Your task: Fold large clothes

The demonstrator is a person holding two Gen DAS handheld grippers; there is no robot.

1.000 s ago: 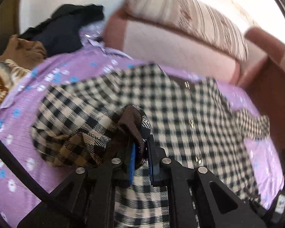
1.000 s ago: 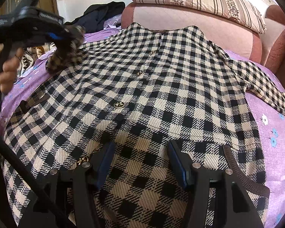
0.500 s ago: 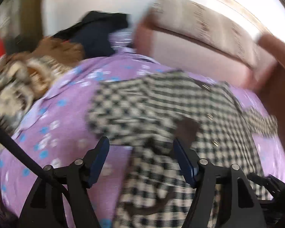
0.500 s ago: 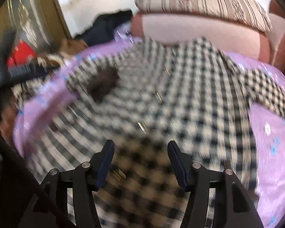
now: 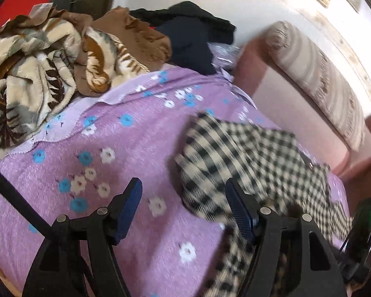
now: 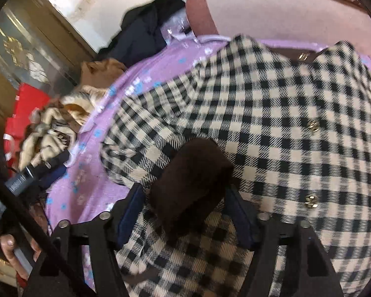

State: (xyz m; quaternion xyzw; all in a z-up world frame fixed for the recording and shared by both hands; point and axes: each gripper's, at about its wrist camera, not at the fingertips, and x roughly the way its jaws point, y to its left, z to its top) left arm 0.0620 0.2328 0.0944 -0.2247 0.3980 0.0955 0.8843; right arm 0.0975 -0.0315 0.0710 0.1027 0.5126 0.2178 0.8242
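Checked coat [image 6: 279, 113]: black-and-cream, gold buttons [image 6: 312, 125] down the front, laid flat on the bed [image 5: 106, 148] and covering most of the half nearest the pink headboard [image 6: 296, 19]. One sleeve was folded in across the body, its dark brown cuff [image 6: 190, 183] lying on top of the checked cloth.

Bed cover: purple, printed with blue and white flowers, bare along the side away from the coat.

Right gripper [image 6: 185, 217]: jaws closing, the brown cuff between the two blue pads; whether the pads pressed on it could not be told.

Left gripper [image 5: 184, 210]: jaws wide apart and holding nothing, hanging over bare purple cover just beside the coat's folded edge [image 5: 235, 163]; one pad stood in front of the checked cloth, contact not clear. The picture there was blurred.

Blanket [image 5: 32, 74]: brown and cream, patterned, bunched at the bed's far corner.

Dark clothes [image 5: 193, 39]: black and navy, heaped next to the blanket against the wall.

Striped pillow [image 5: 321, 81]: resting along the top of the headboard.

Hand [image 6: 10, 250]: partly seen at the edge of the right wrist view, on a gripper handle.
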